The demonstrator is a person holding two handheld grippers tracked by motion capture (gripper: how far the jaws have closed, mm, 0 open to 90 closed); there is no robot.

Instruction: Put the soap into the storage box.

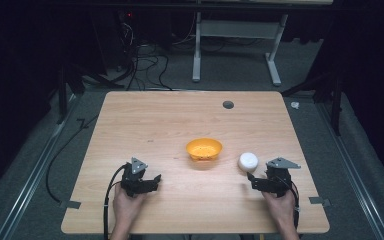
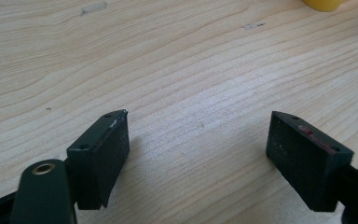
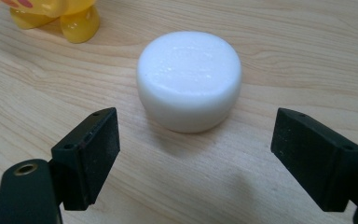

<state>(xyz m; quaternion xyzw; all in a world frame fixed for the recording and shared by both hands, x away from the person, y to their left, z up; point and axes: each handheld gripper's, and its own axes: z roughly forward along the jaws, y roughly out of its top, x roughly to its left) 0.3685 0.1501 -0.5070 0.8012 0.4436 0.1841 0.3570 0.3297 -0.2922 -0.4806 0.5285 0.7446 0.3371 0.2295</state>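
A white round puck-shaped block [image 1: 248, 161] [image 3: 189, 79] lies on the wooden table [image 1: 170, 120], just right of a yellow bowl [image 1: 204, 148] [image 3: 51, 14]. My right gripper [image 1: 258, 181] [image 3: 196, 149] is open close behind the block, its jaws spread wider than the block and not touching it. My left gripper [image 1: 150, 181] [image 2: 198, 149] is open over bare wood at the front left, with nothing between its jaws. The bowl's edge [image 2: 324, 4] peeks in at the top right of the left gripper view.
A dark round hole [image 1: 228, 104] sits near the table's far edge. Bits of tape [image 1: 70, 204] [image 1: 319, 201] mark the front corners. Beyond the table stand a grey frame [image 1: 235, 45] and loose cables [image 1: 145, 65] on the floor.
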